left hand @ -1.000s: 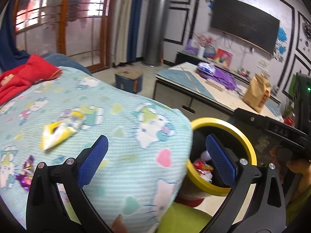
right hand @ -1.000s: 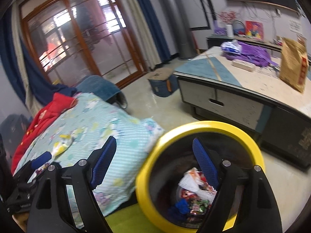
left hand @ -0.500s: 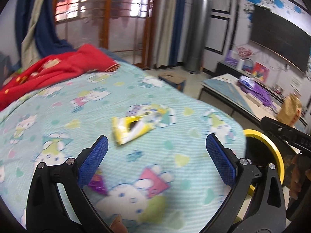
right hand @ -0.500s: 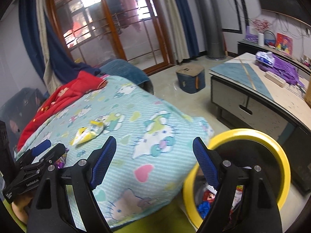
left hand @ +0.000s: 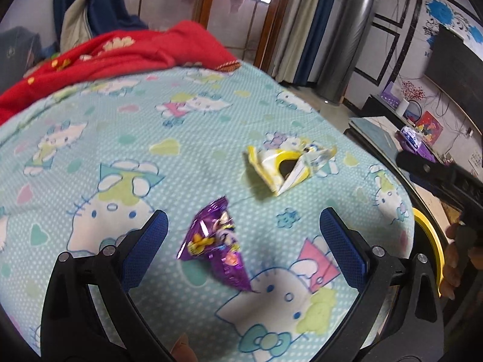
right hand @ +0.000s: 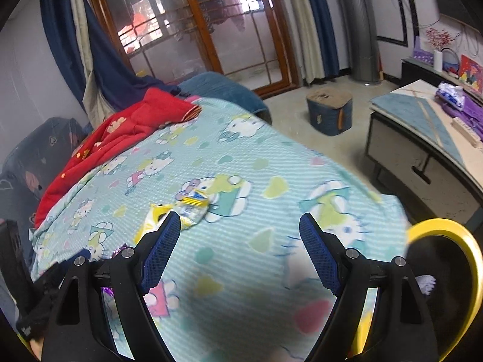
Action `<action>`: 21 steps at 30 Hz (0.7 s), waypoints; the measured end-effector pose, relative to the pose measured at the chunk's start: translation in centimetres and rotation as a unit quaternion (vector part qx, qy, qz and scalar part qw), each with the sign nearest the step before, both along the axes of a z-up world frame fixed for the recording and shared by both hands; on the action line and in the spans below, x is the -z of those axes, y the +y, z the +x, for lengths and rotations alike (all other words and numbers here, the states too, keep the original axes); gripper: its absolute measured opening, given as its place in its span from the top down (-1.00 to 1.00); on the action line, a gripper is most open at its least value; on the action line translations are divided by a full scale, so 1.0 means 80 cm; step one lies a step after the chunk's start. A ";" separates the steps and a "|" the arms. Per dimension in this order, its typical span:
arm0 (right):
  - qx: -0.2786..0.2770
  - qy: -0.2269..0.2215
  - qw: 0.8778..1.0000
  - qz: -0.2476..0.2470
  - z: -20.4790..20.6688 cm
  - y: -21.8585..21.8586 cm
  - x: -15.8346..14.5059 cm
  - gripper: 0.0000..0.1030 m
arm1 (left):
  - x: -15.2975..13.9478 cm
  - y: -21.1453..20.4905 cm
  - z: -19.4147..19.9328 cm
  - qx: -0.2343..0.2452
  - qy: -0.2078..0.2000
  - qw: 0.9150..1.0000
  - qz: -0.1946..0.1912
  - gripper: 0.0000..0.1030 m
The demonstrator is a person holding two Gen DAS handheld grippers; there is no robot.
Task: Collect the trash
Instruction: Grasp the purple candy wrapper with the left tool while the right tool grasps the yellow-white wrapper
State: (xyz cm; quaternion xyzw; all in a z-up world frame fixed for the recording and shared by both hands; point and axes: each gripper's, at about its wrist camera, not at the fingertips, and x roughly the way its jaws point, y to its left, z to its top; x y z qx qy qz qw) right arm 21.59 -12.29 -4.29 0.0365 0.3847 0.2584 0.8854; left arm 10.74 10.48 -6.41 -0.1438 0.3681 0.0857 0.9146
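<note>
A crumpled purple snack wrapper (left hand: 215,242) lies on the light-blue cartoon bedspread (left hand: 135,138), right between the fingers of my open, empty left gripper (left hand: 243,235). A yellow-and-white wrapper (left hand: 286,166) lies just beyond it; it also shows in the right wrist view (right hand: 178,211), partly behind the left finger. My right gripper (right hand: 240,241) is open and empty above the bedspread (right hand: 241,181). The yellow-rimmed trash bin (right hand: 446,271) stands at the bed's right edge, with some trash inside; its rim also shows in the left wrist view (left hand: 431,241).
A red blanket (left hand: 114,54) is bunched at the far end of the bed. A low cabinet (right hand: 422,157) with clutter stands to the right, and a small blue stool (right hand: 330,111) stands on the floor beyond the bed. A television (left hand: 455,66) hangs on the wall.
Both grippers swung left, away from the bin and over the bed. The purple wrapper has come between the left fingers and the yellow wrapper is nearer. Both grippers stayed open.
</note>
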 end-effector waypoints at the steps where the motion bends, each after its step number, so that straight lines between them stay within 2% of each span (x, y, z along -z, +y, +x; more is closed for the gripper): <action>1: -0.004 0.005 1.000 -0.001 0.004 0.010 0.003 -0.52 | 0.003 0.003 -0.001 -0.001 0.002 1.000 -0.005 -0.80; 4: -0.014 0.016 1.000 -0.005 0.014 0.034 0.012 -0.52 | 0.013 0.009 0.001 0.000 0.014 1.000 -0.024 -0.79; 8: -0.027 0.032 0.999 -0.003 0.026 0.062 0.024 -0.52 | 0.024 0.010 0.002 0.001 0.028 0.999 -0.043 -0.42; 11: -0.030 0.053 0.998 -0.004 0.040 0.079 0.038 -0.52 | 0.027 0.007 0.004 0.006 0.032 0.998 -0.045 -0.29; 15: -0.028 0.081 0.996 0.002 0.055 0.094 0.053 -0.41 | 0.031 0.006 0.005 0.008 0.036 0.998 -0.049 -0.01; 17: -0.025 0.095 0.995 0.011 0.060 0.098 0.059 -0.37 | 0.032 0.007 0.005 0.007 0.038 0.998 -0.052 0.29; 21: -0.023 0.111 0.993 0.023 0.067 0.103 0.070 -0.17 | 0.033 0.007 0.004 0.016 0.036 0.997 -0.061 0.36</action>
